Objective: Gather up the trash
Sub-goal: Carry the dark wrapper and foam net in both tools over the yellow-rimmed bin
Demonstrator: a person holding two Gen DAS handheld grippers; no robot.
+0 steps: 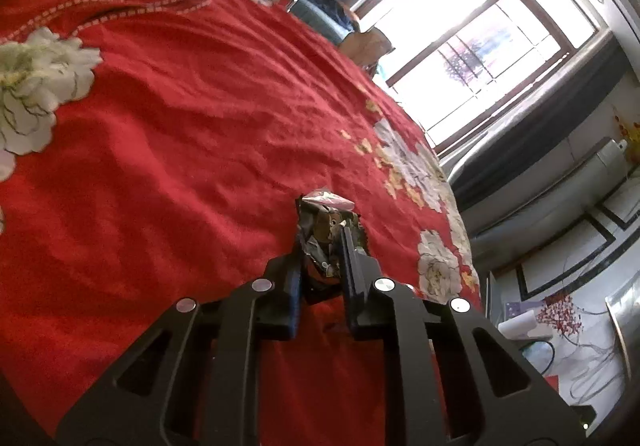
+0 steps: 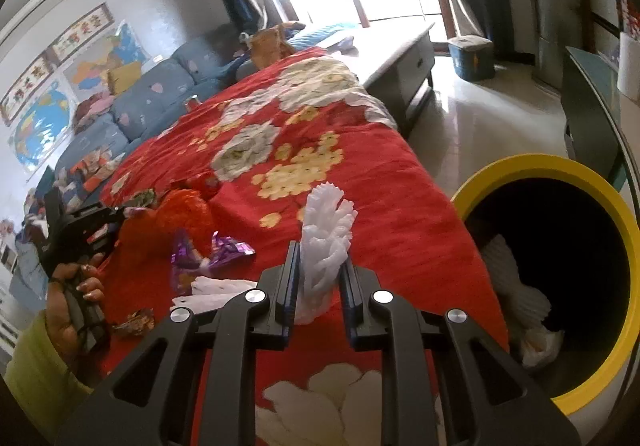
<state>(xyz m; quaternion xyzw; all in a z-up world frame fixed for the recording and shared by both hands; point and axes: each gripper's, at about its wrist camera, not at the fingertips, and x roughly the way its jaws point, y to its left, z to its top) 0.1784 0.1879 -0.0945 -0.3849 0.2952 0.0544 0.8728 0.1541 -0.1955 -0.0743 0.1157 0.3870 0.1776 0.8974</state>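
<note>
The left gripper has its black ribbed jaws pressed onto a crumpled foil wrapper, a shiny, creased scrap in brown and silver with a pink edge, held just above the red cloth near that cloth's right edge. The cloth is a coarse woven spread printed with large white and yellow flowers, lying in shallow wrinkles. The right gripper is clamped on a white foam net sleeve, soft and lattice-textured, its frilled top standing up between the fingers. It sits near the cloth's near right edge, close beside a round bin with a thick yellow rim and dark inside, where pale foam and crumpled bags already lie. Toward the cloth's near left corner more litter is scattered: purple foil wrappers, an orange mesh net and a small brown wrapper. The middle and far end of the cloth lie open.
</note>
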